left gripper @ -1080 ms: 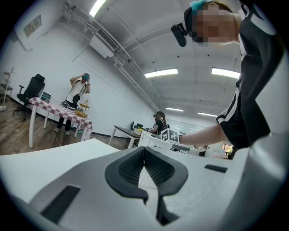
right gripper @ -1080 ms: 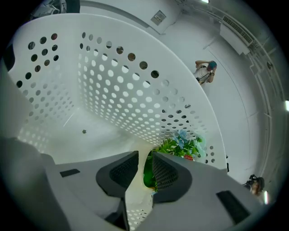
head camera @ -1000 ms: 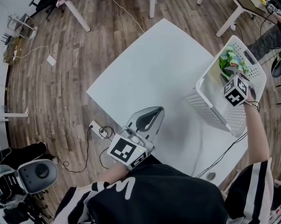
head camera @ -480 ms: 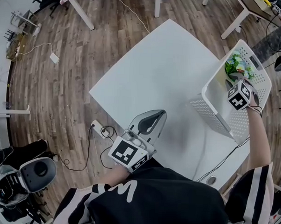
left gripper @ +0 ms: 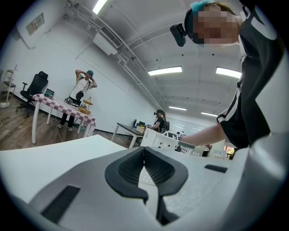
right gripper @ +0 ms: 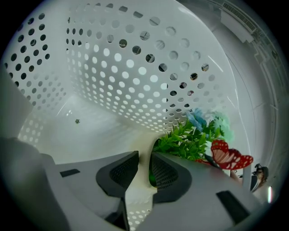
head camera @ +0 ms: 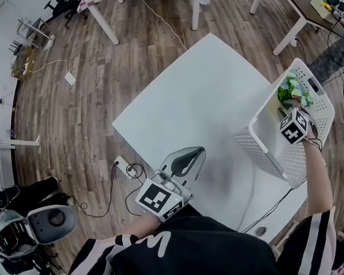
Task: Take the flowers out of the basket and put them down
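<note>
A white perforated basket [head camera: 262,148] stands on the right end of the white table [head camera: 202,90]. Green artificial flowers [head camera: 293,94] lie at its far end. In the right gripper view the flowers [right gripper: 189,140] show pale blue blooms and a red butterfly [right gripper: 228,158]. My right gripper [right gripper: 144,159] is down inside the basket [right gripper: 126,72], jaws a narrow gap apart. The leaves sit just behind its right jaw, and nothing is clearly held. In the head view its marker cube [head camera: 294,125] hides the jaws. My left gripper [head camera: 195,151] rests shut and empty near the table's front edge.
A power strip [head camera: 123,161] and cables lie on the wooden floor by the table's left corner. Other white desks [head camera: 291,19] stand behind. The left gripper view shows the basket [left gripper: 165,142], a chequered table [left gripper: 63,108] and people beyond it.
My right gripper has stayed inside the basket and edged slightly closer to the flowers. The head view has shifted a little. The left gripper has not moved.
</note>
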The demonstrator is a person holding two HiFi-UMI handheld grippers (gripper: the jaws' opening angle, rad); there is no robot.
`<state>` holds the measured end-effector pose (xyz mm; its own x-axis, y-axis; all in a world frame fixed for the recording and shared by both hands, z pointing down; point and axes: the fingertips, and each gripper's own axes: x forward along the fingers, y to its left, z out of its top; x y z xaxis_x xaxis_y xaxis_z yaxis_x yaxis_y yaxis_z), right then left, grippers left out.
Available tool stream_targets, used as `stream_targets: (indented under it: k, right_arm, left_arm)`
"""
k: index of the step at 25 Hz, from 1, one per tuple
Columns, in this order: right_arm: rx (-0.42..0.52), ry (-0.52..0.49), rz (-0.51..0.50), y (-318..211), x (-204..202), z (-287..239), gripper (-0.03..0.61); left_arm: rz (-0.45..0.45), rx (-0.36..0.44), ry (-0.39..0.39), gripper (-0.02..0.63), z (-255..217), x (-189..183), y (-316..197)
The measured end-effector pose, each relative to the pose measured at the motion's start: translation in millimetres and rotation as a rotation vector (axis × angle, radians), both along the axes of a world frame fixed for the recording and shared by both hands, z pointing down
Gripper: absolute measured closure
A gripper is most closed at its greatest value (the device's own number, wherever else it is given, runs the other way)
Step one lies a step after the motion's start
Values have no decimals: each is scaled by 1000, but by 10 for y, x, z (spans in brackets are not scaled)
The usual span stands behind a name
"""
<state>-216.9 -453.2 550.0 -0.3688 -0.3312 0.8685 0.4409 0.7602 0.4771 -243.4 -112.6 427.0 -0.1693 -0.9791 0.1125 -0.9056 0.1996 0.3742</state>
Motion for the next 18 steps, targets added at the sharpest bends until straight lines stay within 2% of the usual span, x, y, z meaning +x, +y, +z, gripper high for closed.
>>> stream_targets:
  k: [12, 18]
  right_arm:
    - [-80, -13, 79, -54, 3, 98, 492]
    - [-55, -16, 96, -50, -25, 88, 491]
  left_arm:
    - [10, -15, 3, 609, 44, 52, -39]
    - [13, -20, 6, 609, 24, 35, -35]
